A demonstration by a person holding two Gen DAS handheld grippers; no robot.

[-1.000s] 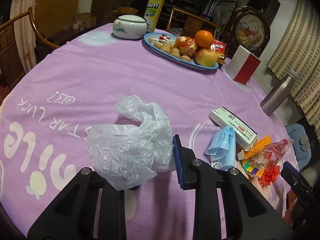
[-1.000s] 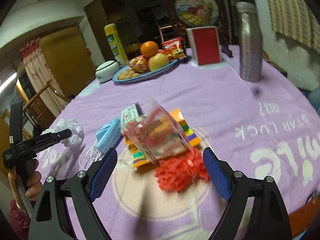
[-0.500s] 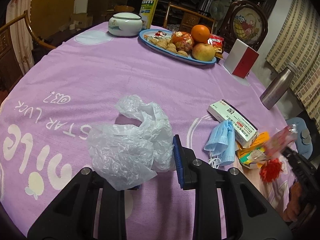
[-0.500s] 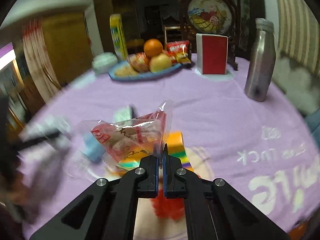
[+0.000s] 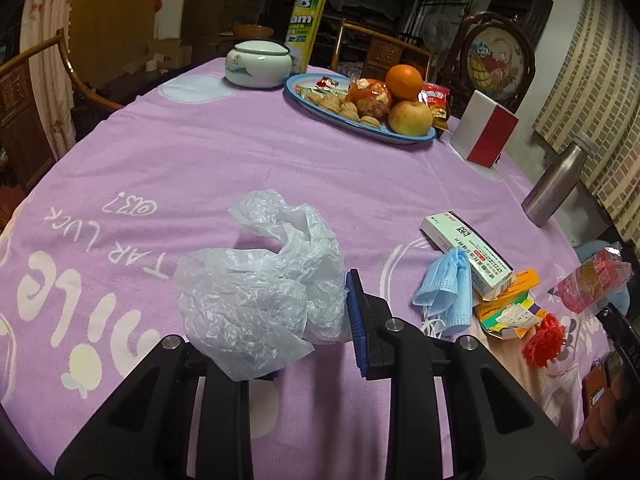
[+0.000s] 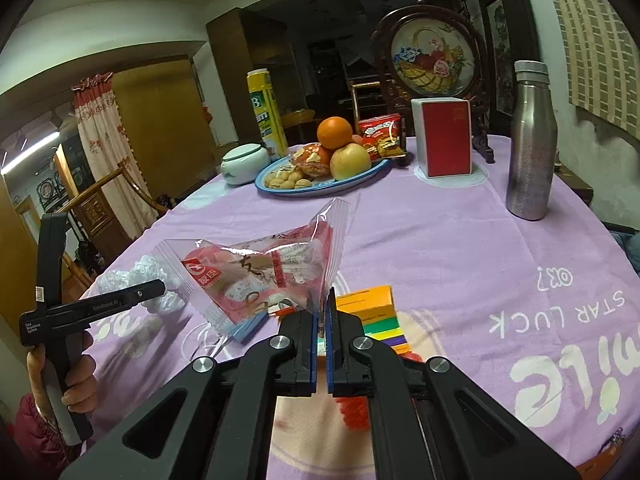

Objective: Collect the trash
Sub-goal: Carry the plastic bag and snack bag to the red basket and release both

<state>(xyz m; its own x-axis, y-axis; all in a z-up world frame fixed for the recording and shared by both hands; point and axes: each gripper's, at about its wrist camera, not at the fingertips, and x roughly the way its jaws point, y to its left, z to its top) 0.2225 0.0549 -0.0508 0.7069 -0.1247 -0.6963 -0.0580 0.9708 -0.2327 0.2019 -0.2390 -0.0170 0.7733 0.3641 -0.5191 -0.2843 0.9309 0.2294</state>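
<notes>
Now, right gripper (image 6: 320, 320): pinched snack wrapper (image 6: 260, 276) by its corner, lifted off the table (image 6: 440, 240).
Left gripper (image 5: 312, 320): clamped crumpled plastic bag (image 5: 264, 280), near table's edge.

Both my cameras bend the room hard, with black vignette filling the corners. Warm, dim indoor light falls from overhead; a bright strip glows at nine o'clock in my right view. The purple printed tablecloth (image 5: 248, 152) is evenly lit, shadows soft. The crinkled translucent plastic bag (image 5: 260, 280) shines faintly. Both frames are sharp, backgrounds murky toward twelve o'clock.
</notes>
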